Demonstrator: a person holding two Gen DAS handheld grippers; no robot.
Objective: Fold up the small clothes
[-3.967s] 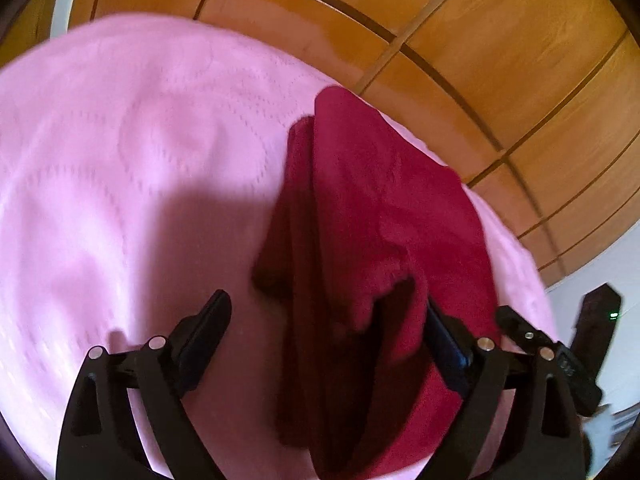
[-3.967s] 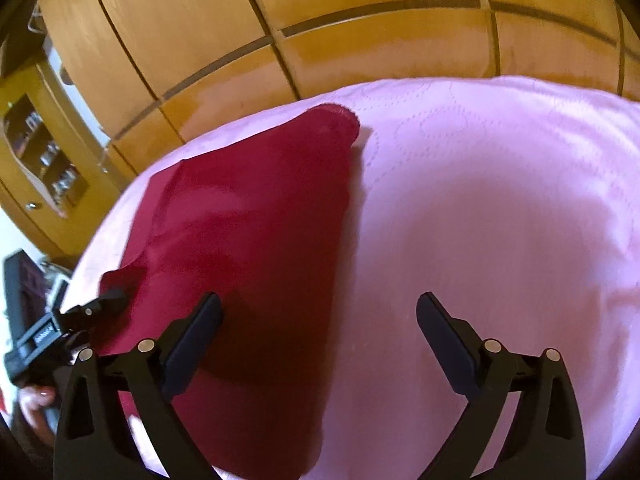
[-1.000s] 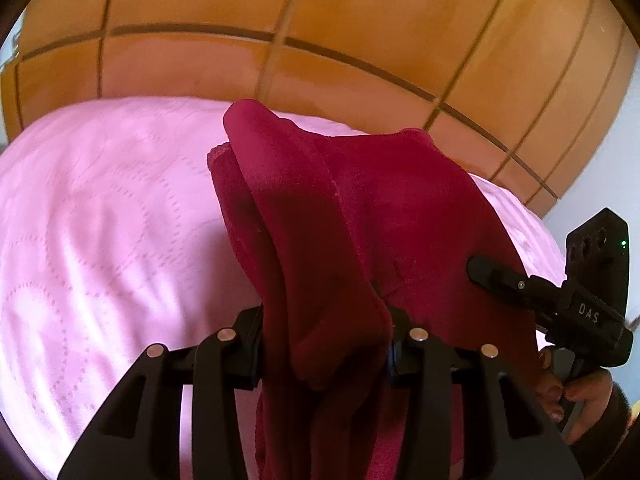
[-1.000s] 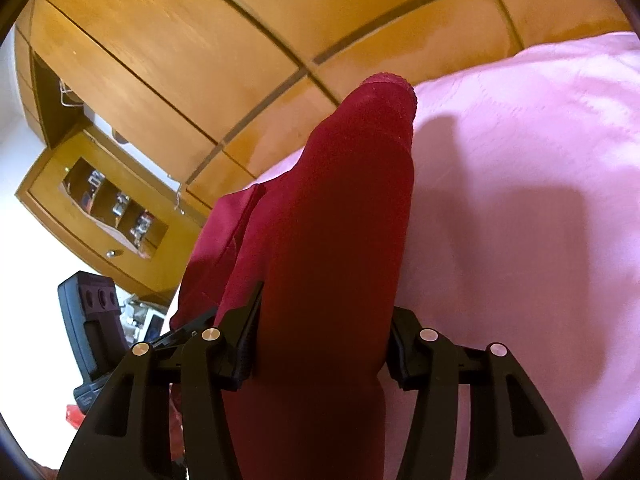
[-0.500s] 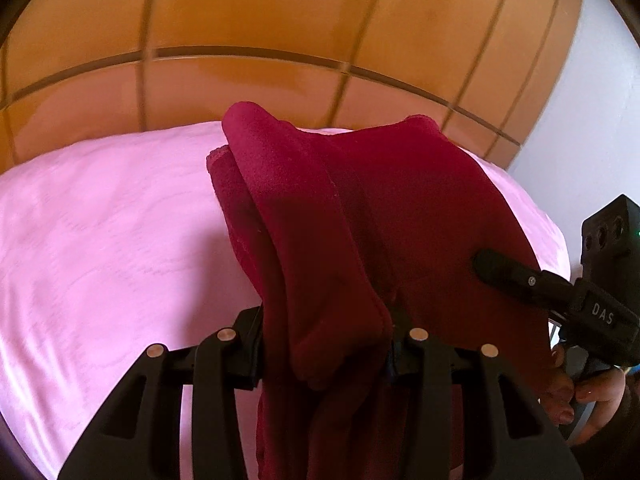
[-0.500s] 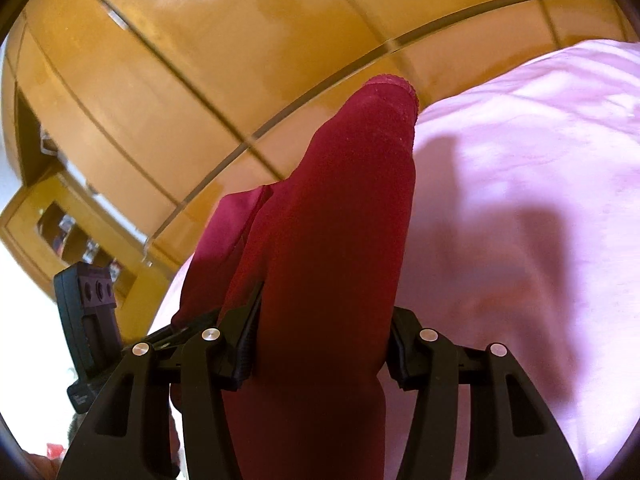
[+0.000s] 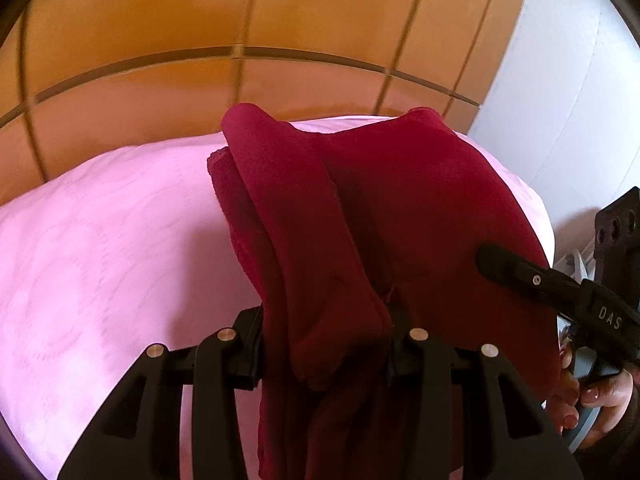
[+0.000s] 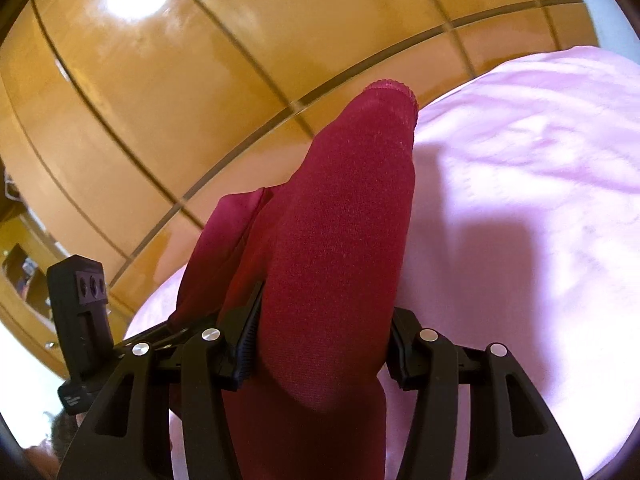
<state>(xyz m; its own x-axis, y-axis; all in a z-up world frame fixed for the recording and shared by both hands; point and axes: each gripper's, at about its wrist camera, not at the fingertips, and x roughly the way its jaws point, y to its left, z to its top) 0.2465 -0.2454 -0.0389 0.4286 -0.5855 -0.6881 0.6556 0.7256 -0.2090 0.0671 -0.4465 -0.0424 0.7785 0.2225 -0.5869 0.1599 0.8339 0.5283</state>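
Note:
A dark red garment point(image 7: 360, 208) is held up off the pink quilted bedspread point(image 7: 100, 248). My left gripper point(image 7: 324, 344) is shut on one bunched edge of it. My right gripper point(image 8: 320, 348) is shut on another edge; the red garment point(image 8: 340, 220) drapes over its jaws and rises toward the wardrobe. The right gripper also shows at the right of the left wrist view point(image 7: 528, 276), pressed against the cloth. The cloth spans between both grippers and hides the fingertips.
Glossy wooden wardrobe doors point(image 7: 240, 20) stand behind the bed, also in the right wrist view point(image 8: 180, 80). A white wall point(image 7: 568, 80) is at the right. The bedspread point(image 8: 540, 200) stretches to the right of the right gripper.
Both grippers closed on the garment's edges and lifted it off the bedspread. Over the last second they have tilted up further, so more wardrobe and wall shows.

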